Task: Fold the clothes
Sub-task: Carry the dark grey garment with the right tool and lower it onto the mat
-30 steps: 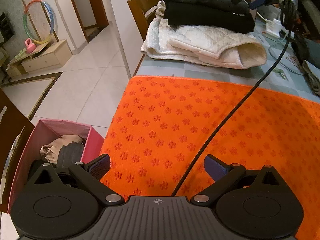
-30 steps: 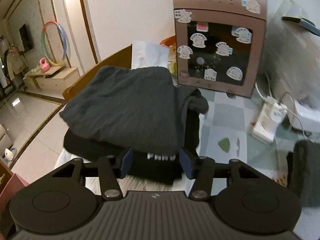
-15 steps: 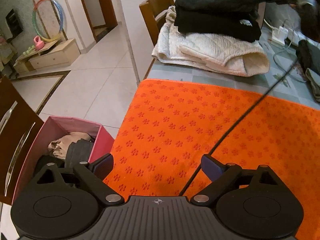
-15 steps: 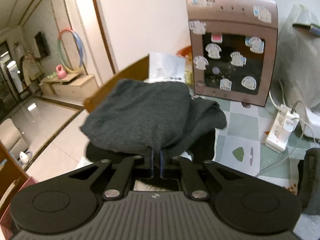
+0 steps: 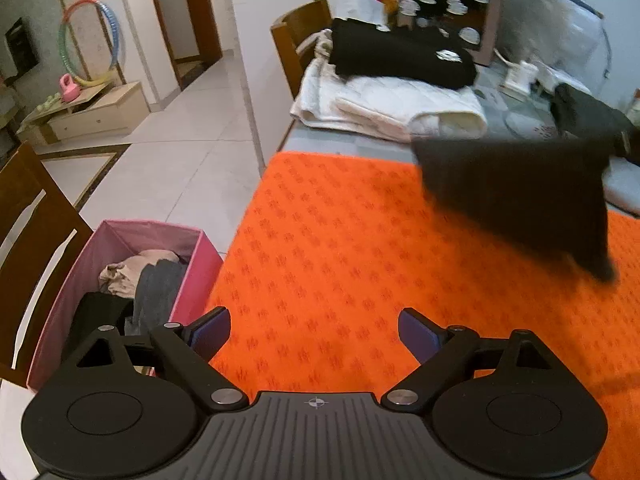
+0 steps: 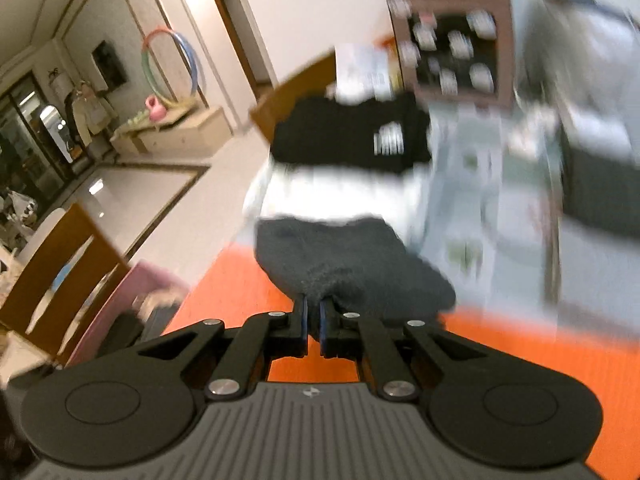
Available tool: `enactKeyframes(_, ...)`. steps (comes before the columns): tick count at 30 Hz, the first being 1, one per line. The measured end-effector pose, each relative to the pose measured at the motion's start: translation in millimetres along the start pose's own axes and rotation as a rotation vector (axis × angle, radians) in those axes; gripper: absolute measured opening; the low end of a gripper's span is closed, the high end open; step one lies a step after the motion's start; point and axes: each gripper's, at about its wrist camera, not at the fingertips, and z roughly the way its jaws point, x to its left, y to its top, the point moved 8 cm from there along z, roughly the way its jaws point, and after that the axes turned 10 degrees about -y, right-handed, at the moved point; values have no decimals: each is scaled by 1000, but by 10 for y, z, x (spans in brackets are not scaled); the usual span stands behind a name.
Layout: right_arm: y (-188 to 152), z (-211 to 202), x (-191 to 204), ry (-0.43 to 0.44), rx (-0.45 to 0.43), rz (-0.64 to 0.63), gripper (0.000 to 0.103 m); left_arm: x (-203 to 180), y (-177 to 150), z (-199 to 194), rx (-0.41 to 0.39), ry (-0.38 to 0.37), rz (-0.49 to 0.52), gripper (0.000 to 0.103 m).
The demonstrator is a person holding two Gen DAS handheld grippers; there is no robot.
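A dark grey garment (image 5: 520, 196) hangs blurred above the right side of the orange mat (image 5: 340, 240). My right gripper (image 6: 314, 314) is shut on an edge of this dark grey garment (image 6: 344, 264), which droops over the mat's far edge. Near the mat's front edge, my left gripper (image 5: 314, 330) stands open with nothing between its fingers. Behind the mat lies a folded black garment (image 5: 400, 56) on top of a white quilted one (image 5: 400, 108).
A pink fabric bin (image 5: 120, 280) with several clothes stands on the floor left of the table. Wooden chairs (image 5: 300, 40) stand at the table's far end and at the left. An appliance with stickers (image 5: 452, 4), a power strip and dark cloth (image 5: 588, 116) crowd the back right.
My right gripper shut on the dark grey garment, lifted it off the stack and carried it toward the orange mat. The left gripper drew back a little and stayed open.
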Motion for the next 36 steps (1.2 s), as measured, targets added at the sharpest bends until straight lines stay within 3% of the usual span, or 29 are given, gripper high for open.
enactKeyframes(6,-1244,-331,192,59,146,21,7,-171,-288,-227,29,-43,35,90)
enactKeyframes(11,-1822,-592,377,104,206,-32,7,-293,-470,-316,49,-76,46,89)
enactKeyframes(15,-1999,-842,219,82,223,-88,7,-362,-571,-347,62,-89,41,89)
enactKeyframes(20,-2125,-1101,-297,-16,239,-161,7,-531,-682,-396,81,-103,67,89)
enactKeyframes(25,-2268,-1258,-1007,-175,234,-142,7,-781,-787,-423,102,-150,90,89)
enactKeyframes(29,-2373,-1333,-1322,-233,226,-100,8,-999,-872,-452,110,-181,116,87)
enactKeyframes(34,-2467,-1408,-1372,-303,199,-98,17,-1209,-979,-479,127,-219,147,83)
enactKeyframes(36,-2475,-1467,-1339,-315,176,-87,34,-1268,-1020,-487,135,-229,155,80)
